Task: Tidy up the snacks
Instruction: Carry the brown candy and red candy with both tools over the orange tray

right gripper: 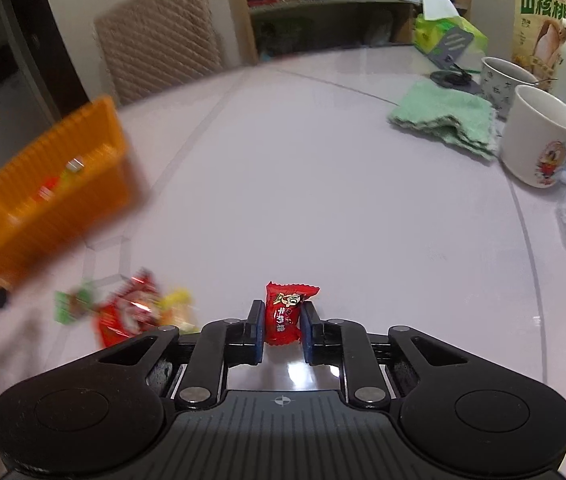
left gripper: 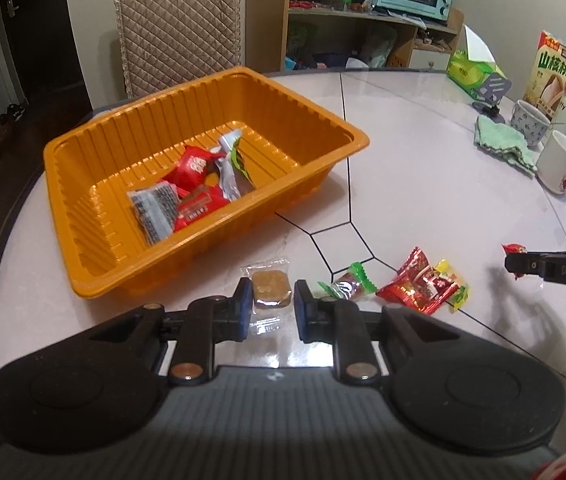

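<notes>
Between the right tongs (right gripper: 281, 322), a crinkled red cartoon-printed candy (right gripper: 287, 312).

Left gripper (left gripper: 271, 307) and right gripper (right gripper: 281, 326), jaws clamped, angled downward.

A ribbed orange plastic tray (left gripper: 83, 216) sits far left on the desk, holding several wrapped snacks (left gripper: 193, 190). Near it lie a clear-wrapped brown square cake (left gripper: 271, 289), a green-ended candy (left gripper: 349, 283), red and yellow packets (left gripper: 423, 285); right, an upright red candy (right gripper: 286, 312).
</notes>
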`<move>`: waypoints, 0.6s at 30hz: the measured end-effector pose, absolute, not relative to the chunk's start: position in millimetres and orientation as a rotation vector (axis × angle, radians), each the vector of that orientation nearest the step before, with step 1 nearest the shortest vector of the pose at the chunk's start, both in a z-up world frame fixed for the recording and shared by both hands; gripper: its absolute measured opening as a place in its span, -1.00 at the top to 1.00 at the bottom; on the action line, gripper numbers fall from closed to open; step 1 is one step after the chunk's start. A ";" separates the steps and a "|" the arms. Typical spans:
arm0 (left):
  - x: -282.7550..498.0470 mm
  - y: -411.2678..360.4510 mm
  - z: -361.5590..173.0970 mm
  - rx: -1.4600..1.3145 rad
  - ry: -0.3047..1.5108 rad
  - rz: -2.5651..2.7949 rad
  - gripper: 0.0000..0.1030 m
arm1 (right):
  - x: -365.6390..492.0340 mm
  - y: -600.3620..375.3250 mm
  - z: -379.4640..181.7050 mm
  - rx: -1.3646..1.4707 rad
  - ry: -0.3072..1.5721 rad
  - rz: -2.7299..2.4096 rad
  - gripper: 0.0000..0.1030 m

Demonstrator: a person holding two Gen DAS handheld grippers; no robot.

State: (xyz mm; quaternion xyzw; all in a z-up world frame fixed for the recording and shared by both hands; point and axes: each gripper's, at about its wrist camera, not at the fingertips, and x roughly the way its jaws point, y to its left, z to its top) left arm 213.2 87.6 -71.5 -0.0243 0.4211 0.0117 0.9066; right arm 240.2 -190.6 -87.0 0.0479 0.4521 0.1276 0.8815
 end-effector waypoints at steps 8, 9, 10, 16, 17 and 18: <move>205.1 99.7 -47.1 -0.046 0.835 0.039 0.63 | 233.8 -163.5 -41.4 0.160 0.856 0.433 0.64; 205.3 101.4 -44.6 -0.047 0.832 0.043 0.63 | 235.4 -157.7 -36.7 0.168 0.850 0.459 0.64; 205.5 103.5 -42.1 -0.049 0.827 0.047 0.63 | 237.5 -152.0 -33.2 0.176 0.844 0.482 0.64; 215.0 119.9 -30.6 -0.052 0.794 0.081 0.63 | 255.4 -104.2 -22.1 0.179 0.831 0.611 0.64; 218.2 123.6 -29.6 -0.055 0.792 0.087 0.63 | 260.1 -96.4 -21.6 0.177 0.829 0.625 0.64; 221.3 127.6 -29.0 -0.061 0.790 0.095 0.63 | 264.9 -88.4 -21.2 0.173 0.826 0.640 0.64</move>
